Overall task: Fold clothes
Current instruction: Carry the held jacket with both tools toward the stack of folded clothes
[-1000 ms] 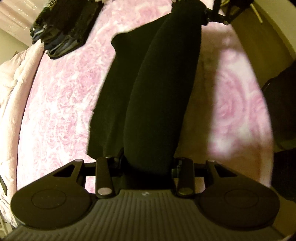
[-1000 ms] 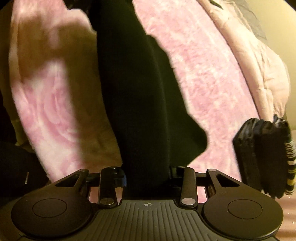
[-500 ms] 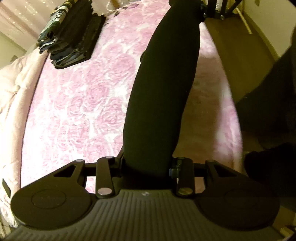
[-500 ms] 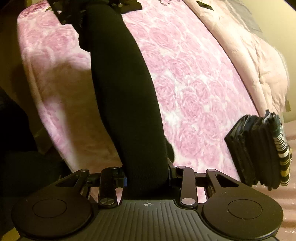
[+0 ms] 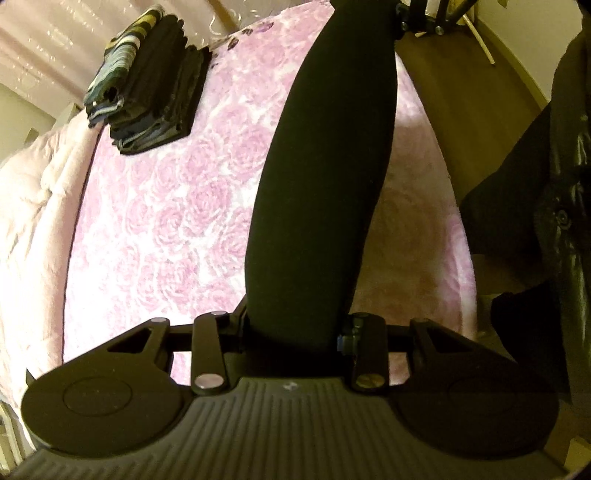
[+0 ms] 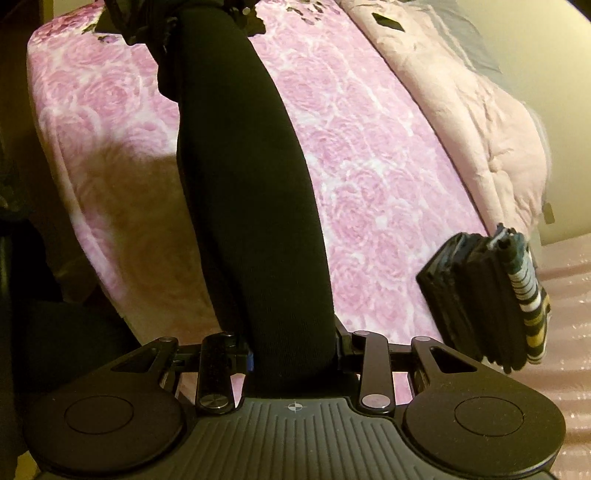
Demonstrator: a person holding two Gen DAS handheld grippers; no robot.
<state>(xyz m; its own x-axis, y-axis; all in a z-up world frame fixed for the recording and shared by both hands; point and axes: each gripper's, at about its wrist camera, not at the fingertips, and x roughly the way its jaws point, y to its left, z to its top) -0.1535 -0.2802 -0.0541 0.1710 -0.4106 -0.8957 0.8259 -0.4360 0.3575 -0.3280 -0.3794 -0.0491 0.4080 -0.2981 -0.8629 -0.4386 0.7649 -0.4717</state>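
Observation:
A black garment (image 5: 325, 166) is stretched in a narrow band between my two grippers, held above the pink rose-patterned bedspread (image 5: 166, 221). My left gripper (image 5: 295, 332) is shut on one end, its fingertips hidden under the cloth. In the right wrist view the same black garment (image 6: 243, 184) runs from my right gripper (image 6: 291, 354), shut on the other end, up to the left gripper (image 6: 147, 26) at the top. At the top of the left wrist view part of the right gripper (image 5: 424, 18) shows.
A stack of folded dark clothes (image 5: 147, 85) sits on the far side of the bed; in the right wrist view that stack (image 6: 480, 295) is at the right. A pale pink comforter (image 6: 480, 110) lies along the bed. A person's dark clothing (image 5: 554, 184) and brown floor (image 5: 461, 110) are beside the bed.
The garment's loose wide flap has drawn in and the cloth now hangs as one taut narrow band. Both grippers have risen higher above the bed.

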